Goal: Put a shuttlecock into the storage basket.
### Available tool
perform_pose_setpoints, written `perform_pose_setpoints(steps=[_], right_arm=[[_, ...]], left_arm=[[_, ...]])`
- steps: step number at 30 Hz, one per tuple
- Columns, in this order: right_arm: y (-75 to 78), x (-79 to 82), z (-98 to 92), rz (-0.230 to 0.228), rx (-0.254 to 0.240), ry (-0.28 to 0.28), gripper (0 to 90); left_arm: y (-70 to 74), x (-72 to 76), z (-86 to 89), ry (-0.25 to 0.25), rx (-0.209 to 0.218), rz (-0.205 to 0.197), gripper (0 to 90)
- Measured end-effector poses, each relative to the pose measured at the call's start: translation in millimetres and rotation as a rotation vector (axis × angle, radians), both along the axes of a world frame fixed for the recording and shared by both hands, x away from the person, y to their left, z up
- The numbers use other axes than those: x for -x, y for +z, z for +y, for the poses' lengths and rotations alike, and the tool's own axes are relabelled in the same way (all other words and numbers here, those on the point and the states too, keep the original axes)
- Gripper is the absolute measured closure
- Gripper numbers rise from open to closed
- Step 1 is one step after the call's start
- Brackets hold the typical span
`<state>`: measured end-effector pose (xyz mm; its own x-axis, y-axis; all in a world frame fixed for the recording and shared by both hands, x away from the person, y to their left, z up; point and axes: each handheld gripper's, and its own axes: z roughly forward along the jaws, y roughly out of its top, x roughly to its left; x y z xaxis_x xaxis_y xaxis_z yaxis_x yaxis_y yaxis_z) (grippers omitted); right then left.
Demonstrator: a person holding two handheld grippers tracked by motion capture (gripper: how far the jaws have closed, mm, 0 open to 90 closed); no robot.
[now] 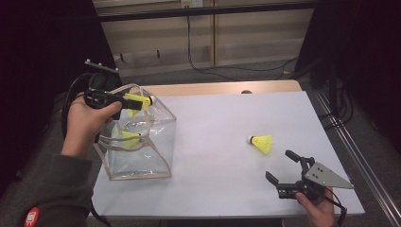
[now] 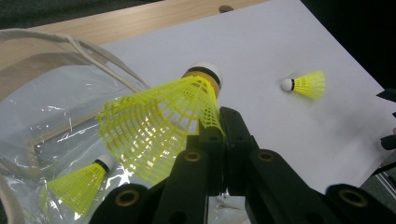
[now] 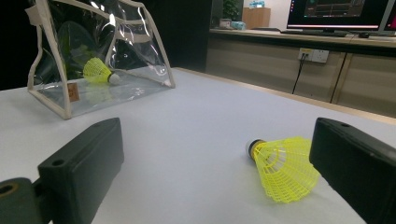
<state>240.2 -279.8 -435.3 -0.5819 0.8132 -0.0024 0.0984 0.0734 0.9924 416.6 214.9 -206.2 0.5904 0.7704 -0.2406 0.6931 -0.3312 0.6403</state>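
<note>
Writing is unreadable; left hand-held gripper [image 2: 212, 140] clamps a yellow shuttlecock [image 2: 161, 123], right hand-held gripper [image 1: 283, 168] gapes wide.

You've got a table [image 1: 227, 90] with a wood top, mostly covered by a white sheet [image 1: 222, 156]. On the sheet, a clear bag [image 1: 142, 156] with beige trim sits at the left, and one yellow shuttlecock [image 1: 261, 143] lies on its side well over to the right.

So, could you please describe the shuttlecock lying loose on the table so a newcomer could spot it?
On the white table, look right of the clear bag. The loose yellow shuttlecock lies alone before the open right gripper, neither bagged nor gripped.
</note>
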Motion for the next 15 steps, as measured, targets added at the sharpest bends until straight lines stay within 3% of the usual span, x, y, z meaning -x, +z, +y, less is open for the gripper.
perform_pose_setpoints(steps=[15], right_arm=[[0.2,0.2,0.1,0.0,0.0,0.0,2.9]], left_arm=[[-1.0,-0.1,10.5,0.033,-0.007,-0.008,88.8]])
